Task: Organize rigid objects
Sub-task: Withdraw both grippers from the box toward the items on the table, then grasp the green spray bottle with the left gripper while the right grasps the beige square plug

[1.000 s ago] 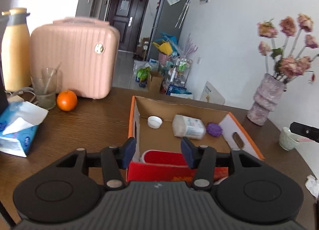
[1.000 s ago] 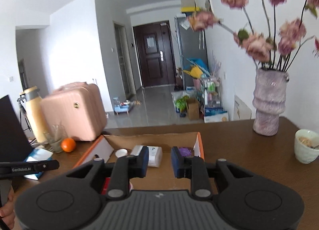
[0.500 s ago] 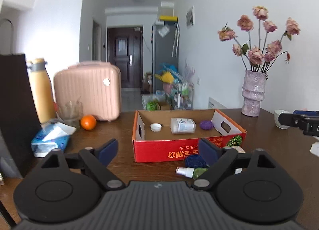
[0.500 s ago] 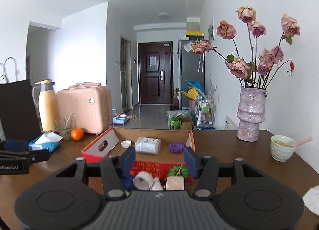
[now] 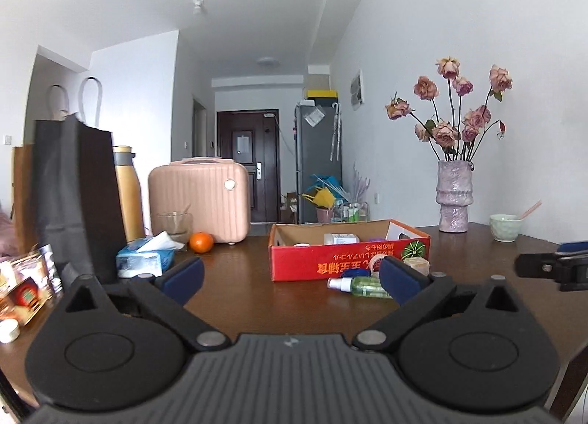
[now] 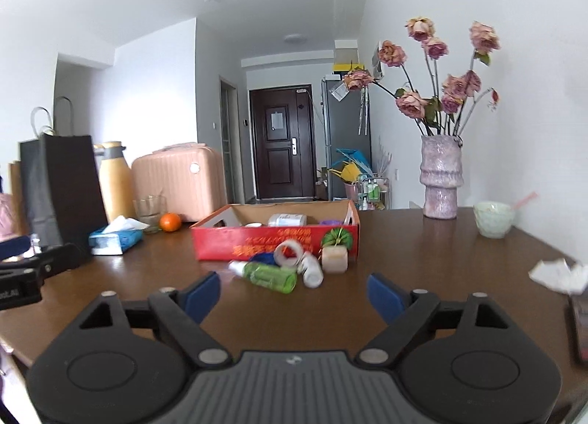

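Heads up, both your left gripper (image 5: 290, 278) and right gripper (image 6: 294, 293) have just swung wide apart, empty, so that round green bottle (image 6: 270, 275) mid-frame could roll when nudged.

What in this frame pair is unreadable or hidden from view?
- Red box floor: both views, front wall hides most of its contents.
- Blue item: right wrist view, behind the green bottle; left view, the finger covers it.
- White bottle label: too small.
- Bowl contents: rim hides them.

The red box (image 5: 312, 266) bears upside-down yellow Chinese characters, too small to read.
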